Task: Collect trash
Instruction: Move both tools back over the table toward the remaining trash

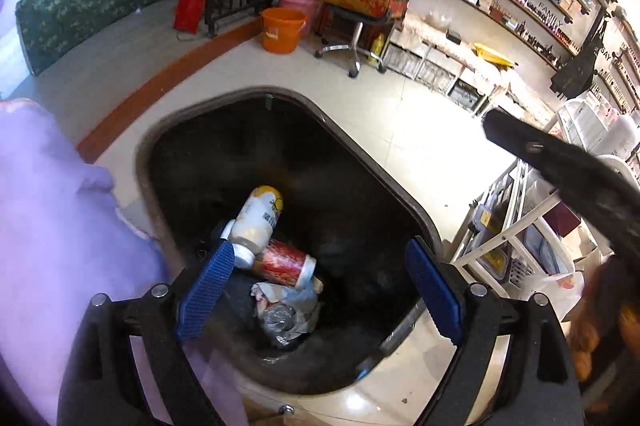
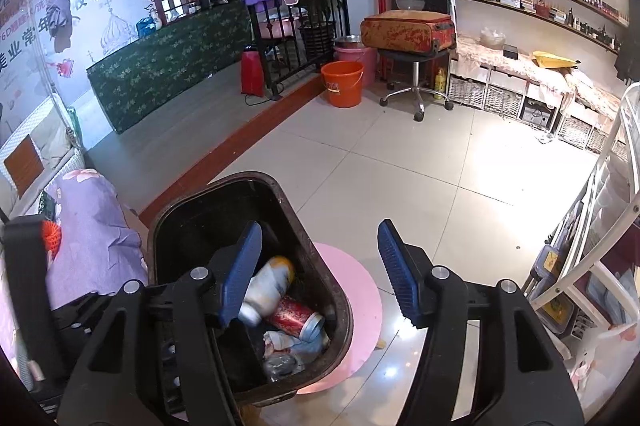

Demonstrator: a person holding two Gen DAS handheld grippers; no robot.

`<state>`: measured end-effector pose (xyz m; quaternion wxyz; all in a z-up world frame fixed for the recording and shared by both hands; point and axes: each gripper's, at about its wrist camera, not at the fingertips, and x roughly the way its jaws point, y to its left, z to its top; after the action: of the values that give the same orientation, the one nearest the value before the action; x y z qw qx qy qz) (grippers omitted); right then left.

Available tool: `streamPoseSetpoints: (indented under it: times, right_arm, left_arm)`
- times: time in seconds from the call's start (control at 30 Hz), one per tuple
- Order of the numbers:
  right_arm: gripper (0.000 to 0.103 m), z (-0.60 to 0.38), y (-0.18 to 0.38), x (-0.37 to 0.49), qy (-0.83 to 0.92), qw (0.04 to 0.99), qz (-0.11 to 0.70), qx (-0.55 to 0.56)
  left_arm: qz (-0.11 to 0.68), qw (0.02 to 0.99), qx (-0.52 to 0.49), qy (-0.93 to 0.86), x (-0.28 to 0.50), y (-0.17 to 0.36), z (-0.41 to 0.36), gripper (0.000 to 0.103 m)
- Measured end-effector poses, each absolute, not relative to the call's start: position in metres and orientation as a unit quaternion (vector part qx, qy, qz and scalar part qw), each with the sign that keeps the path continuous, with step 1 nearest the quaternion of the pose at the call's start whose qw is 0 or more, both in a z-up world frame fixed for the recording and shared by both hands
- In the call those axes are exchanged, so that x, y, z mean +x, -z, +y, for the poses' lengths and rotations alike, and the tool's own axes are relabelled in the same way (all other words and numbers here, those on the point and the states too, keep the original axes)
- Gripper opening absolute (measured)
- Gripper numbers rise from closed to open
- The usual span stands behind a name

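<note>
A dark brown trash bin [image 1: 404, 193] stands on the tiled floor, seen from above in both views, and its rim shows in the right wrist view [image 2: 340, 298]. Inside lie a white and yellow bottle [image 1: 256, 218], a red can [image 1: 284, 262] and crumpled wrappers [image 1: 288, 314]. The bottle [image 2: 270, 286] and can [image 2: 294, 316] also show in the right wrist view. My left gripper [image 1: 316, 290] is open and empty directly above the bin. My right gripper [image 2: 320, 272] is open and empty over the bin's right rim.
A purple floral cloth [image 2: 92, 230] lies left of the bin. A pink mat [image 2: 360, 302] sits under the bin. A white wire rack [image 2: 592, 266] stands at the right. An orange bucket [image 2: 342, 83] and a wheeled stool with a suitcase [image 2: 408, 33] stand farther off.
</note>
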<state>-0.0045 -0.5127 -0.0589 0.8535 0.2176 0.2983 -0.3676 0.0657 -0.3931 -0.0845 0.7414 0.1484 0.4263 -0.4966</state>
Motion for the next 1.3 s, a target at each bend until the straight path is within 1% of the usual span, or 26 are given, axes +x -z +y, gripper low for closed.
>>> streamPoseSetpoints:
  times: [0.3,0.47,0.77,0.93,1.17,1.3]
  right_arm:
    - [0.061,-0.482,0.059,0.033,0.313,0.873,0.315,0.204]
    - [0.061,-0.45,0.06,0.064,0.261,0.888,0.327,0.189]
    - [0.062,-0.386,0.065,0.109,0.165,0.907,0.35,0.165]
    - [0.062,-0.353,0.07,0.136,0.106,0.912,0.362,0.158]
    - [0.062,-0.318,0.07,0.171,0.045,0.916,0.377,0.132]
    - [0.062,-0.301,0.069,0.183,0.022,0.917,0.382,0.118]
  left_arm:
    - [0.382,0.793,0.114,0.461,0.067,0.056,-0.328,0.09]
    - [0.394,0.815,0.077,0.417,0.086,0.055,-0.284,0.091]
    - [0.404,0.853,0.059,0.323,0.108,0.061,-0.208,0.091]
    - [0.401,0.875,0.05,0.266,0.132,0.059,-0.168,0.091]
    - [0.384,0.904,0.036,0.186,0.184,0.047,-0.101,0.091]
    - [0.389,0.905,-0.006,0.173,0.227,0.034,-0.062,0.09]
